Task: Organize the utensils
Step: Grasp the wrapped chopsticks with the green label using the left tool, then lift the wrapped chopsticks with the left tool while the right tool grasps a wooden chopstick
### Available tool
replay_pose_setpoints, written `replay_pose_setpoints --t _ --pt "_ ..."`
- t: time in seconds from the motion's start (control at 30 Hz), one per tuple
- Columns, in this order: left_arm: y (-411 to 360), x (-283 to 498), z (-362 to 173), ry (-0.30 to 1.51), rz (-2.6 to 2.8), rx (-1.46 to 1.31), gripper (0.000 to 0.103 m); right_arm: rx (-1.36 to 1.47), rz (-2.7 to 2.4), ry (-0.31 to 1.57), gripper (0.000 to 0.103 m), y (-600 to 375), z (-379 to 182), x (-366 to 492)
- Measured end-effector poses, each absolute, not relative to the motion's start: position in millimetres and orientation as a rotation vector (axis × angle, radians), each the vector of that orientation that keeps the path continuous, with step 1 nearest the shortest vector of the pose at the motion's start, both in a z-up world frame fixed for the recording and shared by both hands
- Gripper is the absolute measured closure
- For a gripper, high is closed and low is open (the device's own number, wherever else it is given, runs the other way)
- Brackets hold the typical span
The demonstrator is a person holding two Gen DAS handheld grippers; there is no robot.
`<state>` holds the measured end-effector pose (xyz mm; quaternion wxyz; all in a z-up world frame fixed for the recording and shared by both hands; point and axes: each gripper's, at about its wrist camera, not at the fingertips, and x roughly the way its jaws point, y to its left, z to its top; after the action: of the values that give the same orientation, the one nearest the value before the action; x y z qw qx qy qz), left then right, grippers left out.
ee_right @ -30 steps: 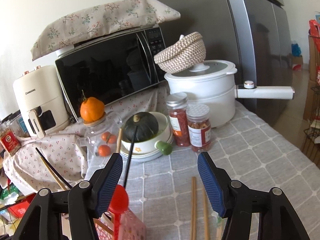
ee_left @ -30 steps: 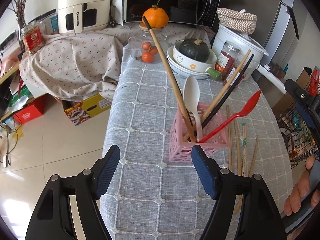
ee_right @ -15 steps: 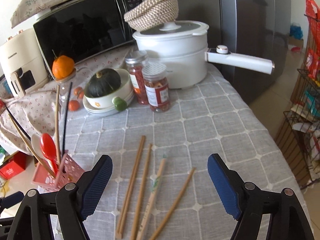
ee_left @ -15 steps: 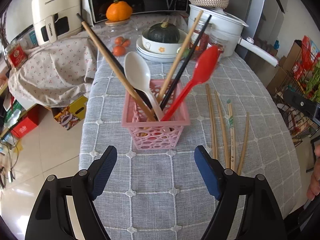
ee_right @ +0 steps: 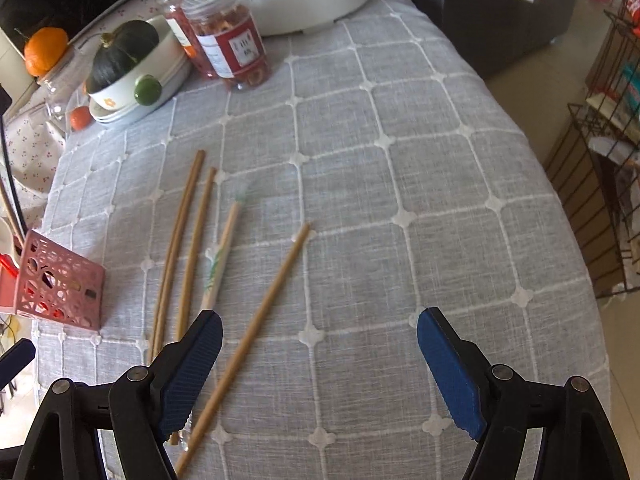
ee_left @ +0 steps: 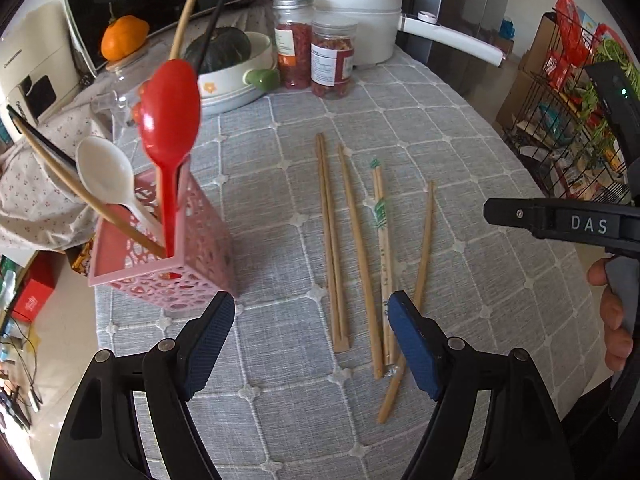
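Note:
A pink perforated utensil basket (ee_left: pixel 168 264) stands at the table's left, holding a red spoon (ee_left: pixel 170 100), a white spoon (ee_left: pixel 106 172) and chopsticks. It also shows in the right wrist view (ee_right: pixel 60 288). Several wooden chopsticks (ee_left: pixel 360 240) lie loose on the grey checked tablecloth (ee_left: pixel 460 152), also in the right wrist view (ee_right: pixel 224 272). My left gripper (ee_left: pixel 310 338) is open and empty, hovering over the chopsticks' near ends. My right gripper (ee_right: pixel 320 360) is open and empty, just right of the rightmost chopstick (ee_right: pixel 256 320).
Behind stand two red-filled jars (ee_left: pixel 332 60), a bowl with a dark squash (ee_left: pixel 224 52), a white pot (ee_left: pixel 340 8) with a long handle, and a microwave. A wire rack (ee_left: pixel 580 100) stands off the table's right edge. The right gripper's body (ee_left: pixel 560 224) shows at right.
Both grippers moved forward and lower toward the loose chopsticks. The left one swung right, past the basket. Both stayed open.

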<state>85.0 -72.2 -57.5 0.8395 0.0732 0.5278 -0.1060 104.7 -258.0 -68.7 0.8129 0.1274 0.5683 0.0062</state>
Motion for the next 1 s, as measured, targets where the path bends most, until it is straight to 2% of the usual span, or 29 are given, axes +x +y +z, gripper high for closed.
replay_pose_setpoints --t 0.07,0.13,0.27,0.33,0.43,0.53,0.9,1.0 --pt "-82 94 -64 1.149 -0.250 0.134 0.031 0.266 0.015 1.260 0.019 -264 -79 108" --pt "-93 105 -70 1.180 -0.270 0.118 0.045 0.251 0.009 1.287 0.019 -269 -86 109" --pt "-109 126 -77 1.193 -0.288 0.086 0.053 0.257 0.026 1.314 0.019 -278 -93 108" --pt "-117 139 -81 1.196 -0.297 0.084 0.068 0.269 0.014 1.327 0.019 -283 -97 108" --pt "-128 160 -91 1.218 -0.296 0.085 0.080 0.284 0.032 1.358 0.019 -286 -103 109" --pt "-137 176 -100 1.235 -0.297 0.084 0.085 0.281 0.033 1.362 0.019 -288 -103 111" --pt "-152 208 -127 1.315 -0.266 0.088 0.087 0.277 0.047 1.350 0.019 -283 -101 114" --pt "-153 209 -127 1.319 -0.245 0.102 0.093 0.278 0.047 1.356 0.019 -281 -103 115"
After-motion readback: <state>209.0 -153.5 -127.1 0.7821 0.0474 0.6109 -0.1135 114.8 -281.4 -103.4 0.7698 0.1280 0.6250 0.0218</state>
